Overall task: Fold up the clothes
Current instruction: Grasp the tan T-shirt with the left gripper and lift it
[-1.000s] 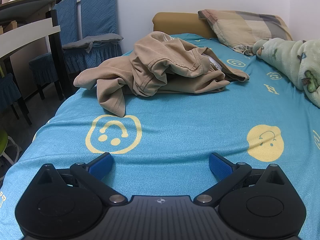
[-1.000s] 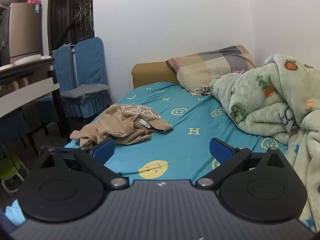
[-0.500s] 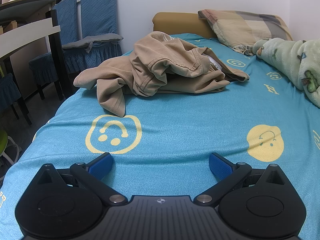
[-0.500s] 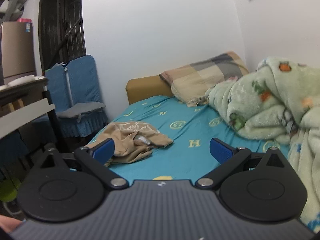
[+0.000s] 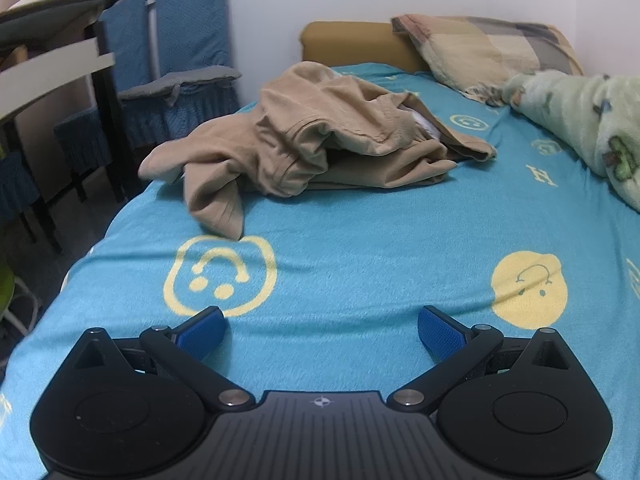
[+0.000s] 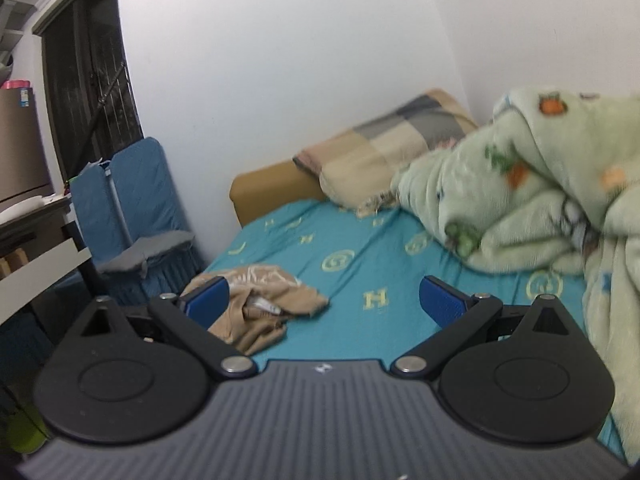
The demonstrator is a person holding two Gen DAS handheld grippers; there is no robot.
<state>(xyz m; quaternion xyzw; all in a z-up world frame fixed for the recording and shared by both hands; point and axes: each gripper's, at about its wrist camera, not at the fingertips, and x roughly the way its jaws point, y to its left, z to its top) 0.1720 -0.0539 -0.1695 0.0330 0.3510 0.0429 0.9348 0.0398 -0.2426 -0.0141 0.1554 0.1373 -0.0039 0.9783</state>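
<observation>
A crumpled tan garment (image 5: 320, 140) lies in a heap on the blue bed sheet (image 5: 360, 248), toward the left side of the bed. My left gripper (image 5: 320, 330) rests low near the foot of the bed, open, with nothing between its blue pads; the garment is well ahead of it. In the right wrist view the same tan garment (image 6: 264, 304) shows small and lower left, partly behind the left finger. My right gripper (image 6: 324, 300) is held high above the bed, tilted, open and empty.
A green fleece blanket (image 6: 540, 216) is piled along the right side of the bed. A checked pillow (image 5: 488, 52) leans on the mustard headboard (image 5: 360, 44). Blue-covered chairs (image 5: 176, 80) and a table (image 5: 48, 76) stand left of the bed.
My right gripper has risen and tilted, so the bed and garment sit lower and farther off in its view. The left gripper and the garment have stayed put.
</observation>
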